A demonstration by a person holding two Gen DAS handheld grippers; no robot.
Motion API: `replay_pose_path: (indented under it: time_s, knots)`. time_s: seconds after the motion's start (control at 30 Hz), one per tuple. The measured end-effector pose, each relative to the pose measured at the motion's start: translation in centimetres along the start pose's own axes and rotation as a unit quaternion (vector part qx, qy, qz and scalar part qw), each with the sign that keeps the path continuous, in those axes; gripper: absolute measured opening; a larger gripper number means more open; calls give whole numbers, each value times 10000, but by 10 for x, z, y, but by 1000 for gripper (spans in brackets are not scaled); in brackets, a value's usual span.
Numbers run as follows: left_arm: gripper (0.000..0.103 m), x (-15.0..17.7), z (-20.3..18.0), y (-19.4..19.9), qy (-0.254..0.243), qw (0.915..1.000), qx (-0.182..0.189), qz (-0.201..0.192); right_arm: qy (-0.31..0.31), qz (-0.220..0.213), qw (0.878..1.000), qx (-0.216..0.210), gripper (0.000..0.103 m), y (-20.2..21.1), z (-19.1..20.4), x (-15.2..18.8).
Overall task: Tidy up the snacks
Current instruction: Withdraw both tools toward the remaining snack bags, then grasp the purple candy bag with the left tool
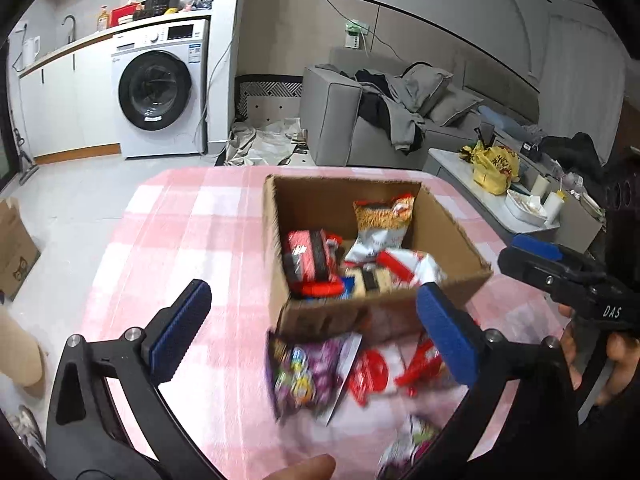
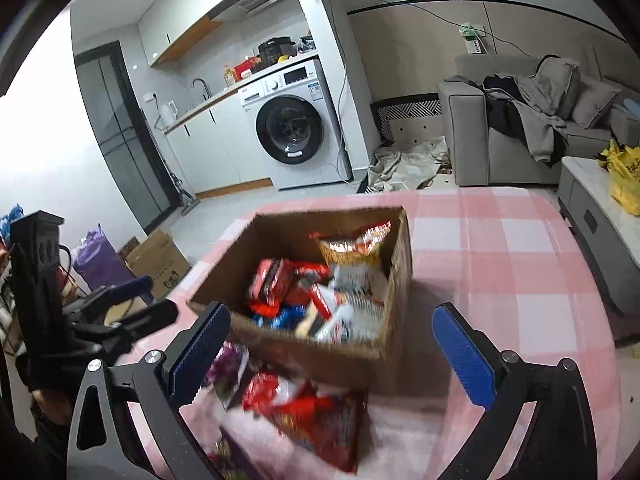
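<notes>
An open cardboard box [image 1: 452, 224] [image 2: 400, 264] stands on the pink checked tablecloth and holds several snack packets, among them a red one [image 1: 308, 260] and an orange-white bag [image 1: 384, 216]. In front of the box lie loose packets: a purple one [image 1: 308, 372] [image 2: 230, 368] and red ones [image 1: 372, 372] [image 2: 312, 408]. My left gripper [image 1: 316, 320] is open and empty, above the loose packets. My right gripper [image 2: 332, 348] is open and empty, over the box's near wall and the loose packets. The right gripper also shows at the right of the left wrist view [image 1: 536, 256].
The pink checked table [image 1: 192, 240] [image 2: 520, 272] extends around the box. A grey sofa [image 1: 360, 128], a low side table with a yellow bag [image 1: 494, 168], a washing machine [image 1: 160, 88] and cardboard boxes on the floor [image 2: 160, 260] lie beyond.
</notes>
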State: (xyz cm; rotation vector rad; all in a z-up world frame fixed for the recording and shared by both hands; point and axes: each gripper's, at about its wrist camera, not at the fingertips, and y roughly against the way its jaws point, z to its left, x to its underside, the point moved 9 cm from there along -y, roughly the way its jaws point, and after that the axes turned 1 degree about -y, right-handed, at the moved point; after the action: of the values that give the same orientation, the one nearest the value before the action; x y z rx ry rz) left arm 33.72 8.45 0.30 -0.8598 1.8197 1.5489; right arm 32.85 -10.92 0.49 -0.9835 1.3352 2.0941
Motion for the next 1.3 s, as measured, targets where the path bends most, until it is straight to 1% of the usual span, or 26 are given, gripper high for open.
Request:
replay_pose_path:
  time_s: [0.1,0.33,0.4,0.47,0.63,0.83,0.93,1.0,1.17,1.3]
  knots:
    - [102,19,5,15,-7,10000,-38,62,86,39,9999,91,103,10,3,13]
    - [102,54,3,42,-57,9998,-81,145,154,185,9997,99,103,25,11,39]
    - [102,62,-1,50,-148,9997,-88,164,134,203,9997,101,103,28,11,45]
    - [102,63,-4,53,-201,9996,-132,172,83,233,9996,99,103,30,12,51]
    - [102,78,-13,62,-336,9991,-107,217,67,319,9994,110,103,34,13,67]
    - [102,96,-23,64,-577,9978,-81,326,-21,492,9987,113,103,32,10,87]
    - [102,104,-26,62,-541,9976,71,420,-49,587,9982,112,103,29,8,97]
    - [102,110,-29,59,-539,9972,161,498,-75,703,9975,16,103,27,9,105]
    - [102,123,-37,49,-604,9957,278,652,-50,899,9959,37,103,18,11,122]
    - [102,133,-43,40,-655,9940,347,803,-63,974,9952,67,103,13,11,129]
